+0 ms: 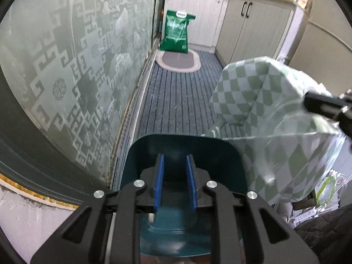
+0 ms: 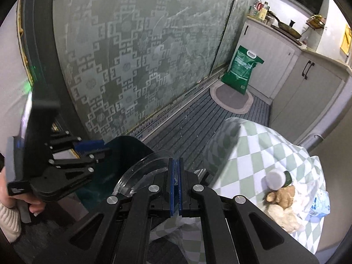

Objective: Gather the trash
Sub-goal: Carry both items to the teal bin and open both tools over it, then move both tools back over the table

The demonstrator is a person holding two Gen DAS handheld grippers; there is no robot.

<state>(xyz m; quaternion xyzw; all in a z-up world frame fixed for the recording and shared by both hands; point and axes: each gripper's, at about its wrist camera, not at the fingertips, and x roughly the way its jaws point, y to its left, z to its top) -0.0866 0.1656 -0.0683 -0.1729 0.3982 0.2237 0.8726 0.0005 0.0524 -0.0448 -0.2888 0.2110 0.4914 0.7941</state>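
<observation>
Two grippers in view, both mine. Left gripper: jaws parted, blue pads either side of a gap, hovering just over one dark teal dustpan; no contact that I can confirm. Right gripper: jaws closed tight on the clear plastic rim of what looks like a lid or container.

One green-and-white checkered trash bag, open, sits to my right on the floor. Inside it I count one white-capped bottle, one brownish lump, one pale crumpled wad and one blue-printed wrapper.

One green sack stands upright at the far end, its base on one oval mat. The floor carries a grey ribbed runner. Narrow kitchen: patterned frosted glass sliding door along the left, pale cabinets on the right. The far surface holds a pan and several bottles.

The clear piece in my right jaws lies between the dustpan and the bag, close beside the bag's near edge.
</observation>
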